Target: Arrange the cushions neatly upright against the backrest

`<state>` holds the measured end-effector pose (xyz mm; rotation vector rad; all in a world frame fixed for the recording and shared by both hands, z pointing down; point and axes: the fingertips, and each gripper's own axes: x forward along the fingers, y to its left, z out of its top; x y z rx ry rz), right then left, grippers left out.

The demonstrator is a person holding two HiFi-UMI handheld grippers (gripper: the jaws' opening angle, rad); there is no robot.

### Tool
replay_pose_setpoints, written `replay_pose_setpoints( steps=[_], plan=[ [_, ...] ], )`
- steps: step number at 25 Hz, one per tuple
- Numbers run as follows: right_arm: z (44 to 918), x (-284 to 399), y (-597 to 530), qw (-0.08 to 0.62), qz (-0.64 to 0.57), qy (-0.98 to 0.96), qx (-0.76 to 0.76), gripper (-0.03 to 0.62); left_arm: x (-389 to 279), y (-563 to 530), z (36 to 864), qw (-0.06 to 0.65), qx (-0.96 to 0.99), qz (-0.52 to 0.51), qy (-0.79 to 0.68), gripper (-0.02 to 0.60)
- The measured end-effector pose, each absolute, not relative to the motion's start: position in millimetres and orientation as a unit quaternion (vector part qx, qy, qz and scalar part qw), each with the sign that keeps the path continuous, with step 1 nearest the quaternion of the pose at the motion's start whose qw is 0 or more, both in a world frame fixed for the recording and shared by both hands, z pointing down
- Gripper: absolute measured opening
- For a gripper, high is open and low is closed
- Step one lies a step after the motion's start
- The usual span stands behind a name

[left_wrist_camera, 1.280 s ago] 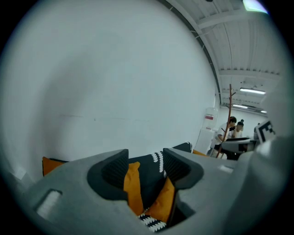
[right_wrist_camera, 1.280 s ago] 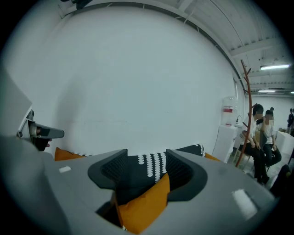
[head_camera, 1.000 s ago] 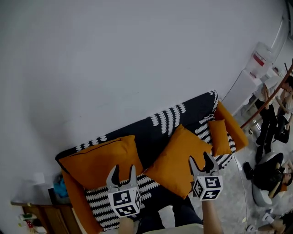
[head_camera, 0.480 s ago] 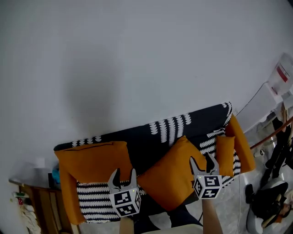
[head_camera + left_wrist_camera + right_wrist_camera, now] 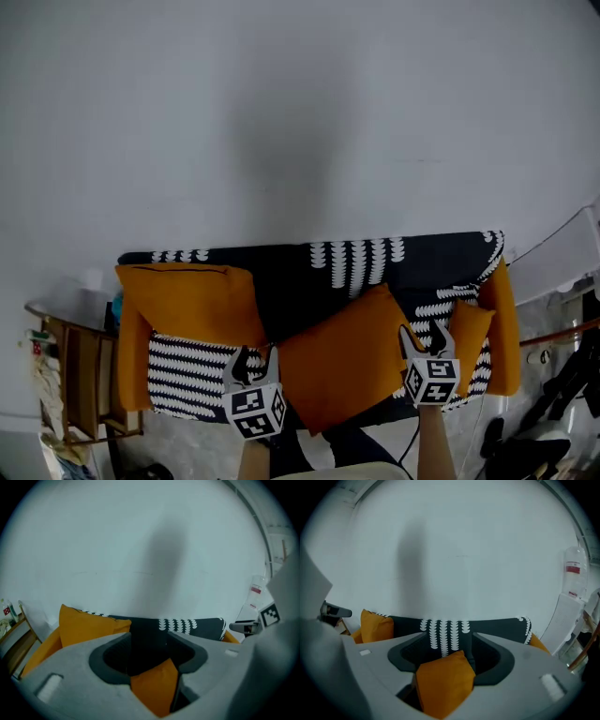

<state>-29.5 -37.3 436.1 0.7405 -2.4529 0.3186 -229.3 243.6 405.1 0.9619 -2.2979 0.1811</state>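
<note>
A dark sofa with a white-patterned backrest (image 5: 361,262) stands against the wall. A large orange cushion (image 5: 187,305) stands upright against the backrest at the left. A second large orange cushion (image 5: 342,361) sits tilted on one corner in the middle, and a small orange cushion (image 5: 466,342) leans at the right. My left gripper (image 5: 253,358) is open in front of the seat, at the middle cushion's left corner (image 5: 152,688). My right gripper (image 5: 427,336) is open at that cushion's right edge (image 5: 443,684). Its jaws have just been opening, and neither gripper holds anything.
Orange armrests close both ends of the sofa (image 5: 502,328). A wooden side table (image 5: 80,375) with small items stands to the left. A white water dispenser (image 5: 572,602) stands right of the sofa, with a cable (image 5: 562,230) on the wall.
The view has swung so the sofa now lies level instead of slanted. Both grippers sit lower and closer to the seat front. The people at the right have left the picture.
</note>
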Motion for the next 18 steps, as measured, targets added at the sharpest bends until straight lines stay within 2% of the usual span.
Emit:
replay_pose_setpoints(
  steps=[18],
  plan=[
    [548,-87,-56,0.385,0.109,-0.896,0.195,0.293,-249,283,513,0.421,0.264,0.037,-0.867,0.239]
  ],
)
